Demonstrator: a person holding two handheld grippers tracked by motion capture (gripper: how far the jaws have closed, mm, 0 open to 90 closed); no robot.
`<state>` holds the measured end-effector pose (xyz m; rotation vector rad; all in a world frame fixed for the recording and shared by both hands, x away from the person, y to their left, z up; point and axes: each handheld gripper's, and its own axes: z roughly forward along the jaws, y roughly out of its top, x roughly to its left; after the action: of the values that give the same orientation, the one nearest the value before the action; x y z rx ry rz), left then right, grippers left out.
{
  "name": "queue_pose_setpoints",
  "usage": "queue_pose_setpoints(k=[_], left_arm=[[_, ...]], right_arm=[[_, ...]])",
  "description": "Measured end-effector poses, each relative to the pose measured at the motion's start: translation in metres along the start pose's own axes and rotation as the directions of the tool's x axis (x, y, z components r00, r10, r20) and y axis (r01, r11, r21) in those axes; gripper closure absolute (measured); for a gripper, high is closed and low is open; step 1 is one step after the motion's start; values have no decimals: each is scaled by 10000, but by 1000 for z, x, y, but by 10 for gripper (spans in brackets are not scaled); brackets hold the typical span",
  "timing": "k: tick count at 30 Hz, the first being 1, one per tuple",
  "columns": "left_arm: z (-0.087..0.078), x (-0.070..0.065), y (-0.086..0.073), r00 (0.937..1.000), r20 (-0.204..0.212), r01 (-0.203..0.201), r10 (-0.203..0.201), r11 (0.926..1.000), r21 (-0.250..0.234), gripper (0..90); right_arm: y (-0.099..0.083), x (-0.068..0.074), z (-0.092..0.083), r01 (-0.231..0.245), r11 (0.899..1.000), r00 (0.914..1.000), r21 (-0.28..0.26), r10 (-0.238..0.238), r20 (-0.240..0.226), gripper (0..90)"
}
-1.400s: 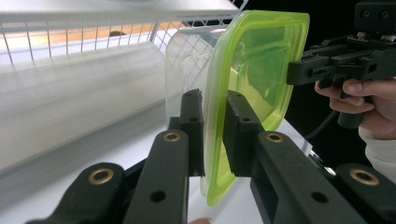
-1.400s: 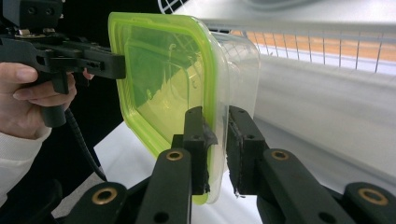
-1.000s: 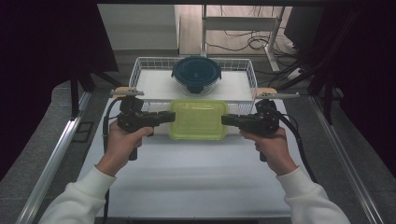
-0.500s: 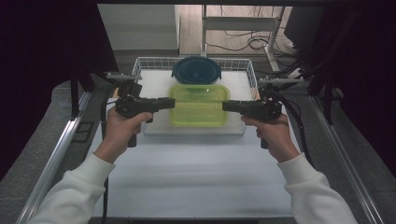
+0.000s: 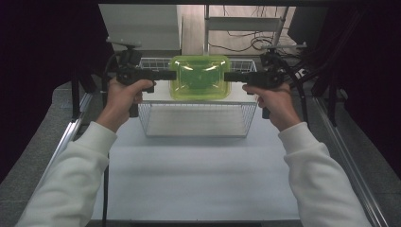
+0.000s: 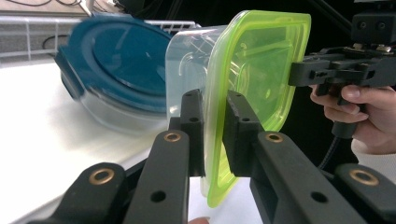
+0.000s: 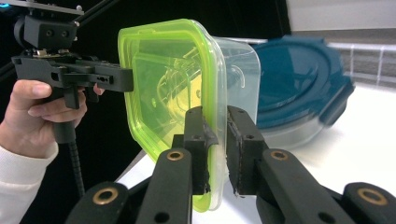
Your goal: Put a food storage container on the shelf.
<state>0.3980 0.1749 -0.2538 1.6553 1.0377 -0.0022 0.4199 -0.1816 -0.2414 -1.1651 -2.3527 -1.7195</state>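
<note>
Both grippers, the left gripper (image 5: 171, 74) and right gripper (image 5: 229, 76), stay clamped on the green-lidded container (image 5: 200, 78), now lifted toward twelve o'clock above the wire basket (image 5: 198, 118), likely going in.

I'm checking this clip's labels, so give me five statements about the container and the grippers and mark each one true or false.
1. Both grippers grip the green-lidded container by opposite rims. True: left gripper, right gripper.
2. The container rests on the table. False: it is held in the air above the wire basket.
3. A blue-lidded container lies beyond the green one. True.
4. The lid is off the green container. False: the lid sits on its clear tub.
5. One hand is bare of any gripper. False: each hand holds one.
</note>
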Motion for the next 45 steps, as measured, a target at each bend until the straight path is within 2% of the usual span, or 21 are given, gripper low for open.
queue_pose_setpoints(k=[5, 9, 17, 20, 23, 24, 27, 29, 33, 36, 38, 41, 43, 45], left_arm=[[4, 14, 23, 9992, 161, 367, -367, 9993, 30, 798], [9, 22, 35, 9980, 157, 605, -606, 9981, 105, 798], [22, 41, 43, 9926, 91, 1203, -1207, 9921, 352, 798], [28, 49, 43, 9900, 44, 1405, -1410, 9887, 516, 799], [31, 57, 44, 9842, 195, 1753, -1762, 9838, 377, 798], [32, 60, 45, 9822, 253, 1853, -1862, 9821, 340, 795], [37, 67, 46, 9710, 344, 2359, -2367, 9714, 257, 783], [40, 70, 47, 9662, 291, 2555, -2562, 9665, 255, 774], [46, 74, 47, 9605, 204, 2772, -2775, 9607, 172, 750], [50, 77, 47, 9600, 125, 2796, -2798, 9600, 155, 727], [52, 79, 46, 9598, 83, 2806, -2806, 9598, 97, 713], [55, 80, 45, 9631, 68, 2689, -2690, 9631, 120, 676], [56, 81, 45, 9658, -24, 2594, -2594, 9658, -29, 589], [55, 80, 46, 9693, -203, 2443, -2450, 9692, -295, 481]], right_arm=[[24, -6, 7, -174, 9998, 9998, 14, 174, 47, 782], [38, -14, 13, -434, 9990, 9990, 128, 433, 93, 785], [44, -35, 28, -1248, 9915, 9922, 380, 1246, 61, 787], [44, -44, 35, -1685, 9840, 9857, 573, 1678, 154, 789], [44, -52, 41, -2068, 9770, 9784, 526, 2065, 93, 786], [44, -55, 42, -2255, 9730, 9742, 496, 2256, 36, 785], [47, -63, 46, -2775, 9595, 9604, 488, 2784, -109, 777], [47, -68, 49, -3023, 9522, 9529, 448, 3031, -138, 769], [47, -76, 56, -3454, 9378, 9382, 358, 3459, -84, 745], [46, -80, 60, -3682, 9292, 9297, 313, 3684, -19, 726], [46, -82, 62, -3745, 9268, 9272, 278, 3746, 7, 715], [44, -84, 64, -3781, 9257, 9258, 116, 3781, 33, 688], [44, -84, 64, -3761, 9266, 9265, 63, 3760, 113, 638], [45, -85, 63, -3570, 9341, 9340, -101, 3571, 113, 541]])
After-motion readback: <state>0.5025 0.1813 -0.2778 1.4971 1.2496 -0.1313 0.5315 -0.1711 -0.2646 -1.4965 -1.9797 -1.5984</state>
